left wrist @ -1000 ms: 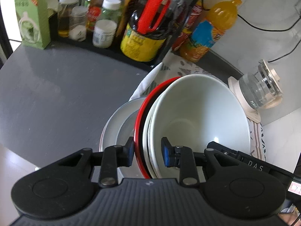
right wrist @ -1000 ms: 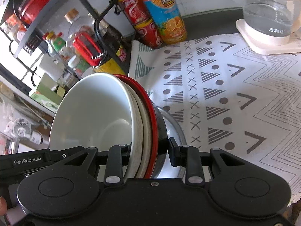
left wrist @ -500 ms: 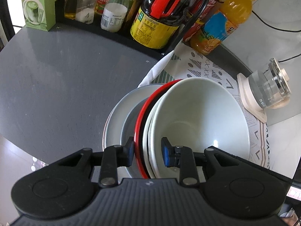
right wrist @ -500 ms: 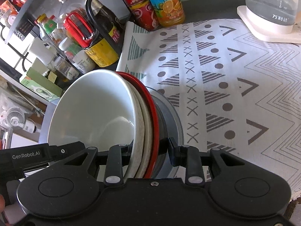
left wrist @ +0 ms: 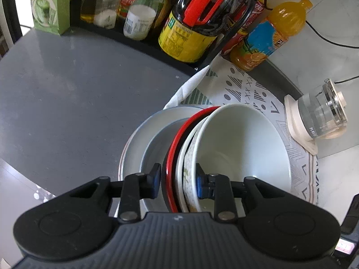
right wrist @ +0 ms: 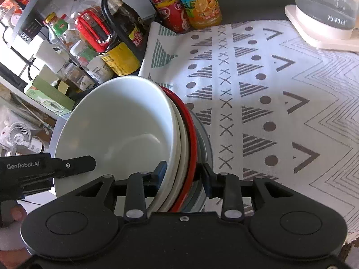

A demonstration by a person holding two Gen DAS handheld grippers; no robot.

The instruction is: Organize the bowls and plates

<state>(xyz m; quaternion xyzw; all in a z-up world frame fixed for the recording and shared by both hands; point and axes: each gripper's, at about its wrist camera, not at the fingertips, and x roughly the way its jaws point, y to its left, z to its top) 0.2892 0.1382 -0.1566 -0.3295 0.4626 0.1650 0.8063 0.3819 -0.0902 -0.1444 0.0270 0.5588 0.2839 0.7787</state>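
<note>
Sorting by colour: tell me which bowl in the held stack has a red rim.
The black bowl with the red rim, outermost of the nested bowls; the two nested inside it are white.

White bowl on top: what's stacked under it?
Under the white bowl nest a patterned bowl, then a red-rimmed black bowl, over a grey plate. Both grippers clamp the bowls. Anything beneath the plate is hidden.
</note>
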